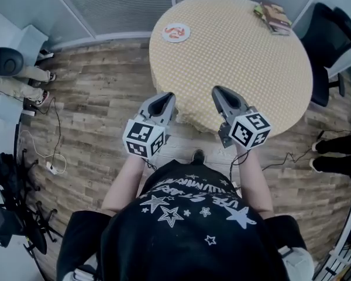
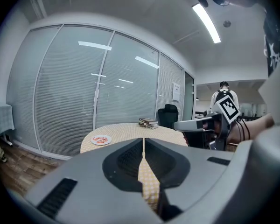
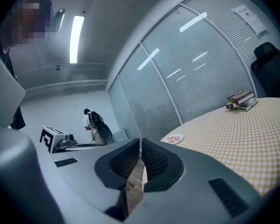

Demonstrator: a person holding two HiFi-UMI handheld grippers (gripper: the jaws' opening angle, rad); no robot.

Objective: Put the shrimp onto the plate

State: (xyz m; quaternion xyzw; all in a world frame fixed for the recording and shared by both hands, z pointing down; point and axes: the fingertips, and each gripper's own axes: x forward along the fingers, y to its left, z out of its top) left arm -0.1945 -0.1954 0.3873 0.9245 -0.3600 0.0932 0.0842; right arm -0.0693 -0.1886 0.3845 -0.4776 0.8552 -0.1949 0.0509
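1. Yellow checked table [image 1: 234, 57]: the shrimp [image 1: 174, 31] lie on a plate [image 1: 188, 34] at its far left edge.
2. Left gripper [image 1: 165, 96] and right gripper [image 1: 219, 91] hover by the near edge, fingers [image 2: 126, 160] pressed together, empty.

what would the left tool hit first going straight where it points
Probably the near edge of the cloth-covered table, just ahead of the left tool; depth is hard to judge.

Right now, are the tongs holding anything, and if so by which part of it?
Nothing is held. The left tongs and the right tongs are both shut and empty, by the table; the plate lies untouched on it.
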